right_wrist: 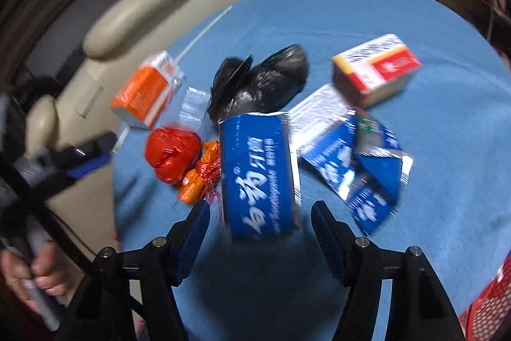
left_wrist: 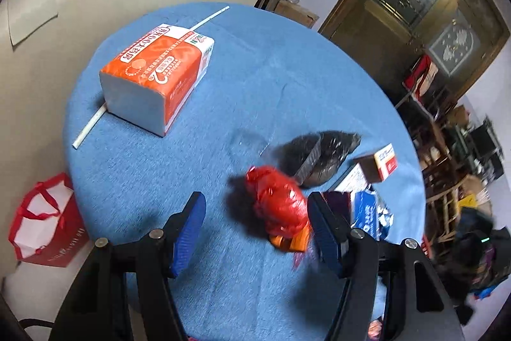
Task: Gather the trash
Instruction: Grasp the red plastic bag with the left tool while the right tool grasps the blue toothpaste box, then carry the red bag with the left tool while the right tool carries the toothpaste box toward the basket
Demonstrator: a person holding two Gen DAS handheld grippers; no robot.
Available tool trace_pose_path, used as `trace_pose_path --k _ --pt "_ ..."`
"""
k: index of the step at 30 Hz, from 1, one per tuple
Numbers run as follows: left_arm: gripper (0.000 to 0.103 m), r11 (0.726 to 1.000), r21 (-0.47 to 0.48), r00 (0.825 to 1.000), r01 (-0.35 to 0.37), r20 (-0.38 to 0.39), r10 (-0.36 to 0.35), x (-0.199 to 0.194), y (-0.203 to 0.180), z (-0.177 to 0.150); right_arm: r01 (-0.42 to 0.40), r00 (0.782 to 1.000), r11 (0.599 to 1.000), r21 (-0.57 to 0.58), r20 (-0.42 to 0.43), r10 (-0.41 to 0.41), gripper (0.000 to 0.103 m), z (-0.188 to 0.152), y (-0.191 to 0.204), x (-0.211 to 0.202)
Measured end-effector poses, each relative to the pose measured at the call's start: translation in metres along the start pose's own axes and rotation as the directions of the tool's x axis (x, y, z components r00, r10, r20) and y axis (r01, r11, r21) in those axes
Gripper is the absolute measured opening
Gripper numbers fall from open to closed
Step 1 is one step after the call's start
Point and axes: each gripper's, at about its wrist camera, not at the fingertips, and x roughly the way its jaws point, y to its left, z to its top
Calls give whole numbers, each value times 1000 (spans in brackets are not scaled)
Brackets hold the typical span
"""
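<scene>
Trash lies on a round blue table (left_wrist: 159, 181). A crumpled red plastic bag (left_wrist: 278, 200) lies on the table just ahead of my open left gripper (left_wrist: 255, 219), nearer its right finger; an orange wrapper (left_wrist: 292, 240) lies beside it. A black plastic bag (left_wrist: 322, 155) and a small red-and-white carton (left_wrist: 385, 163) lie beyond. In the right wrist view, a torn blue packet (right_wrist: 260, 174) sits between the fingers of my open right gripper (right_wrist: 260, 222). A second blue packet (right_wrist: 357, 168), the black bag (right_wrist: 265, 82), the red bag (right_wrist: 172, 152) and the carton (right_wrist: 373, 72) surround it.
An orange-and-white tissue pack (left_wrist: 156, 75) lies on a white straw (left_wrist: 89, 127) at the table's far left. A beige armchair (left_wrist: 64, 21) stands behind the table. A red-and-white shopping bag (left_wrist: 44, 222) sits on the floor left. A red mesh basket (right_wrist: 491, 306) shows at lower right.
</scene>
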Motion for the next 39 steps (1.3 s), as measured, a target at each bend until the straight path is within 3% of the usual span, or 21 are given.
trace_pose_path --k 3,5,13,15,16,21,26,30,39 --pt "67 999 -10 999 31 -34 -32 6 -1 8 41 999 999 2 -10 -41 69 2 10 19" --pt "67 999 -16 997 44 -58 -45 13 -5 11 37 999 999 15 -6 -37 54 1 10 24" --pt "67 999 -28 986 37 -159 -41 61 -21 9 16 997 996 83 71 -21 53 -19 -23 -16" --pt "50 999 -33 986 27 -162 -32 69 -22 5 12 995 996 94 96 -21 53 -23 -32 -27" --pt "50 999 -31 986 27 -164 -32 70 -20 3 13 994 995 98 110 -24 53 -28 -37 -35" --pt "44 999 -46 995 19 -101 -23 52 -19 -7 8 981 995 102 191 -27 53 -48 -58 -77" --pt "44 997 57 998 -60 15 59 12 -44 -18 14 965 994 110 258 -43 53 -62 -67 -104" --pt "44 971 175 982 -161 128 140 -23 -80 -33 7 955 992 127 295 -45 53 -64 -65 -112" --pt "44 902 342 946 -264 276 172 -62 -132 -56 8 937 990 144 344 -58 53 -71 -66 -132"
